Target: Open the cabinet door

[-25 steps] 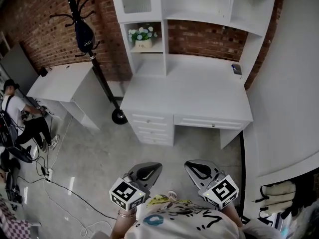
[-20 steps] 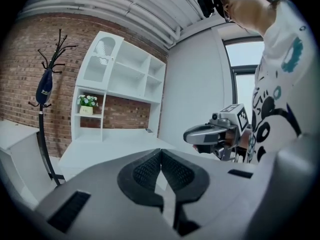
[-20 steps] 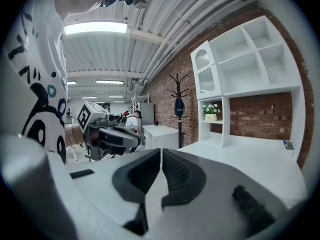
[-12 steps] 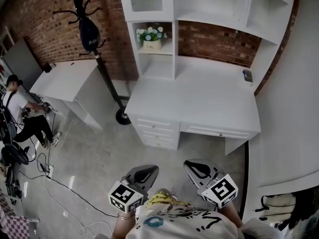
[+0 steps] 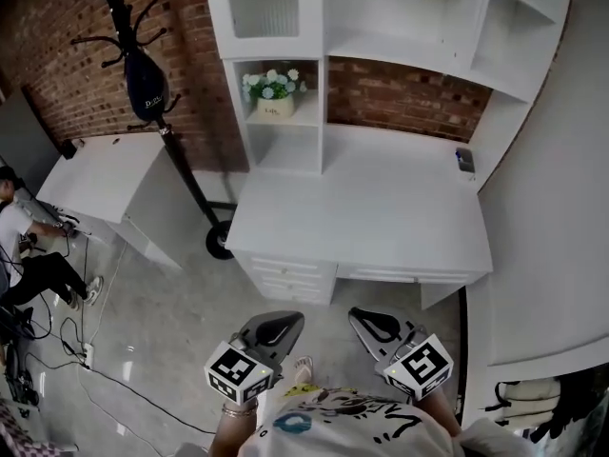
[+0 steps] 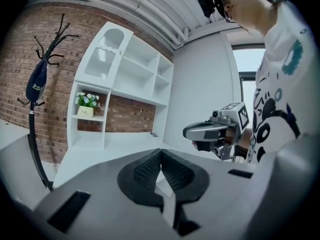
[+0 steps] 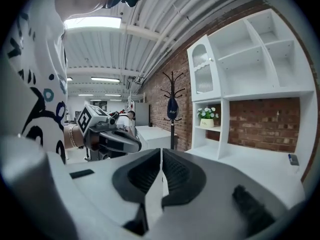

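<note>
The cabinet door (image 5: 266,3) is a white framed door with a ribbed pane, closed, at the upper left of the white desk hutch; it also shows as the arched door (image 6: 107,54) in the left gripper view and the same door (image 7: 202,71) in the right gripper view. My left gripper (image 5: 276,327) and right gripper (image 5: 376,324) are held side by side in front of the person's chest, well short of the desk. In the left gripper view the left gripper (image 6: 160,151) is shut and holds nothing. The right gripper (image 7: 161,150) is likewise shut and holds nothing.
A white desk (image 5: 362,208) with drawers (image 5: 285,279) stands ahead. A flower pot (image 5: 274,93) sits on a shelf under the door. A small dark object (image 5: 464,160) lies at the desk's right. A black coat stand (image 5: 143,74), a side table (image 5: 105,174) and a seated person (image 5: 19,246) are at the left.
The desk and hutch have come nearer in the head view as both grippers moved forward toward them. Both grippers stay shut.
</note>
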